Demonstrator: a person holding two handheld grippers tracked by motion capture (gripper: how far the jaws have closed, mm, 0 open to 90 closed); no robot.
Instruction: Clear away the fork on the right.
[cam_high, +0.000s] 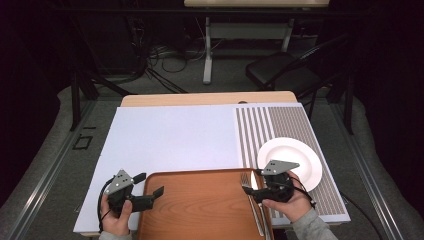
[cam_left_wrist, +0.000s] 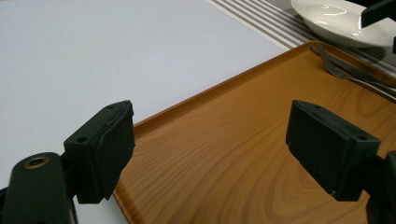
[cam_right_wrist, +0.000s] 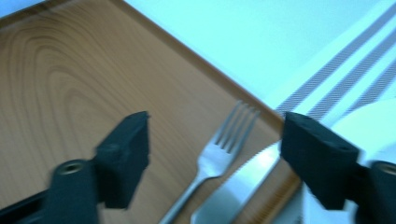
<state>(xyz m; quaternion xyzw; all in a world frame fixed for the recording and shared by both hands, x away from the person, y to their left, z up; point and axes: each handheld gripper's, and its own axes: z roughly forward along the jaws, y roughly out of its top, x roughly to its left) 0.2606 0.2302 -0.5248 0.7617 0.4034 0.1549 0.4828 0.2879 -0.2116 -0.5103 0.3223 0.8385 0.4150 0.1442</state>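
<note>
A brown wooden tray (cam_high: 200, 207) lies at the table's near edge. On its right side a metal fork (cam_high: 256, 217) and a knife (cam_high: 254, 179) lie side by side. My right gripper (cam_high: 253, 184) hovers over them, jaws open, with the fork (cam_right_wrist: 224, 144) and the knife (cam_right_wrist: 238, 186) below the gap and neither pad touching them. A white plate (cam_high: 295, 155) sits just right of the tray. My left gripper (cam_high: 150, 184) stands open over the tray's left rim (cam_left_wrist: 187, 105), with nothing between its jaws.
A grey-striped placemat (cam_high: 280, 125) under the plate covers the table's right part, and a plain white mat (cam_high: 170, 135) covers the left and middle. Beyond the table stand a dark chair (cam_high: 285, 70) and another table's legs, with cables on the floor.
</note>
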